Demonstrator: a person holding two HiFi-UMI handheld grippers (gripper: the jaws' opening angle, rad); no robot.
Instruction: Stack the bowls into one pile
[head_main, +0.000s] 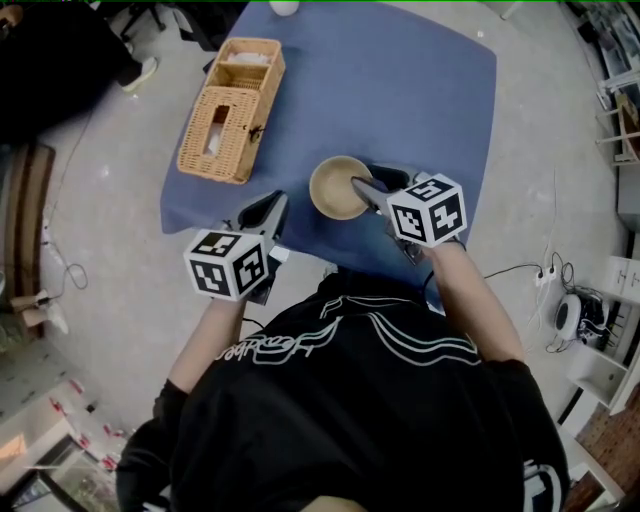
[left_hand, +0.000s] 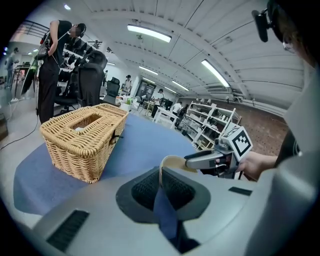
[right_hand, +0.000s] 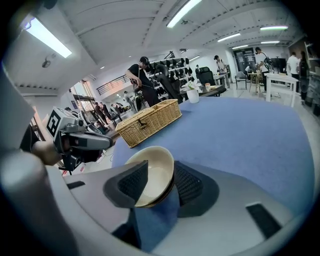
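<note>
- Your right gripper has its jaws apart, straddling the near wall of the bowl. One pad is inside the bowl and the other just outside it, and neither looks pressed home.
- That's the danger spot. If you pull straight back, the inner jaw could hook the wall and drag or tip the bowl.
- Lift clear of the rim before you draw away, I'd say.
- The bowl sits upright on the blue tabletop, not far from the edge nearest you. A snagged pull toward your body could slide it toward that edge.
- A darker band shows under the cream rim in the right gripper view. I can't tell whether that's a second bowl nested below or just the outer wall.
- If it is a stack, any nudge from the outer pad could shift the top bowl off centre.
- Your left gripper hangs with its jaws together on nothing. It is to the left of the bowl, apart from it, over the tabletop's near corner.
- The left gripper points toward the bowl, so a careless swing right could knock the rim.
- The basket stands well apart at the far left and isn't in your way.
- No other loose bowl shows on the tabletop from here.
</note>
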